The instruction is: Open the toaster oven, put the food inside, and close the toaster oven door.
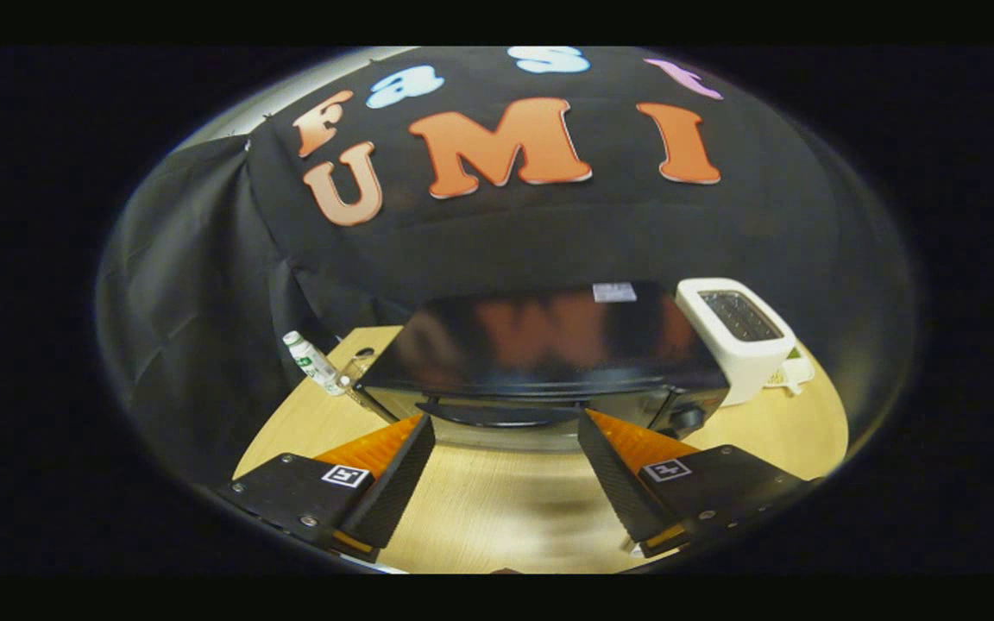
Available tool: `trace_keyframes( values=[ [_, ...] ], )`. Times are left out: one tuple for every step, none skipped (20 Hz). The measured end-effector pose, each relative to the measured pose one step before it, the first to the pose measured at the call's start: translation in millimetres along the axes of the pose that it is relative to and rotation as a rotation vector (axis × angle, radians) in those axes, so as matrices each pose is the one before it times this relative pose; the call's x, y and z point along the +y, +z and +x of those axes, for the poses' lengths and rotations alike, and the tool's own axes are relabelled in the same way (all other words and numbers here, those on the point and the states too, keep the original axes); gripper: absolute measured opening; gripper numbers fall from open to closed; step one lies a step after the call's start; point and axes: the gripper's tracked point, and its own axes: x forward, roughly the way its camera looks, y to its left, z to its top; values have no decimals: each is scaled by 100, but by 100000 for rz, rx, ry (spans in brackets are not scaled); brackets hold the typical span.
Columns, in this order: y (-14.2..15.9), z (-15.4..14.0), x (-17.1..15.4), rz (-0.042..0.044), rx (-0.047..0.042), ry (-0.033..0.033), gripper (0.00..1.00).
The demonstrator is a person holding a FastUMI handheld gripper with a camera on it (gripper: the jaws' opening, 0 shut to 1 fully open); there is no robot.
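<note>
The gripper (506, 448) holds its two fingers wide apart with nothing between them, above the pale wooden table (497, 517). The black toaster oven with a glossy top (540, 345) stands just beyond the fingertips at 12 o'clock, and its dark curved door handle (501, 416) lies in line with the gap between them. The door appears shut against the oven front, although the blur leaves this uncertain. No food can be made out. A white slot toaster (743, 332) stands just beside the oven at 2 o'clock, and a small white bottle with a green label (314, 362) lies tilted at 10 o'clock.

This layout fits either an approach to the handle for opening, or a withdrawal with the food inside and the door closed. For any handle work, the operator keeps the fingers level with the bar, centres the bar in the gap, closes on it squarely, and lets the door follow its hinge arc
</note>
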Motion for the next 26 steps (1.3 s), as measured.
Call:
trace_keyframes(
  values=[
    [1739, -1057, -281, -2391, -4768, -183, 99],
    [1800, -956, -237, -1987, -5144, -282, 99],
    [2084, -941, -179, -1602, -5183, -200, 99],
    [1209, -772, -585, -1253, -5280, -150, 99],
    [2037, -1032, -331, -1255, -5112, -399, 99],
    [2067, -1079, -496, -1670, -5307, -882, 99],
    [2281, -608, -192, -1825, -5499, -72, 99],
    [1958, -706, -157, -1800, -5069, 311, 99],
    [1504, -598, -6, -981, -3679, 683, 99],
    [1173, -553, 16, -346, -1932, 604, 99],
    [800, -474, -25, 317, -1299, -45, 99],
    [788, -329, -75, 658, -1078, 257, 99],
    [937, -276, -75, 523, -1894, 150, 99],
    [995, -101, -266, 55, -2274, 7, 99],
    [954, -145, -193, -915, -2085, -189, 99],
    [785, -248, -100, -1623, -1620, -217, 99],
    [856, -173, 8, -2022, -1603, -125, 98],
    [888, -212, 76, -1815, -1759, 119, 98],
    [789, -204, 58, -1418, -1414, 128, 99],
    [895, 71, 311, -931, -1706, 451, 99],
    [656, -21, 168, -813, -1292, -22, 99],
    [516, -187, 59, -802, -1014, 46, 99],
    [285, -149, 156, -638, 1, -147, 99],
    [38, -79, 165, -341, 548, 244, 99],
    [244, -62, 2, -65, -280, 396, 99],
    [479, -217, -179, 194, -972, -96, 100]
  ],
)
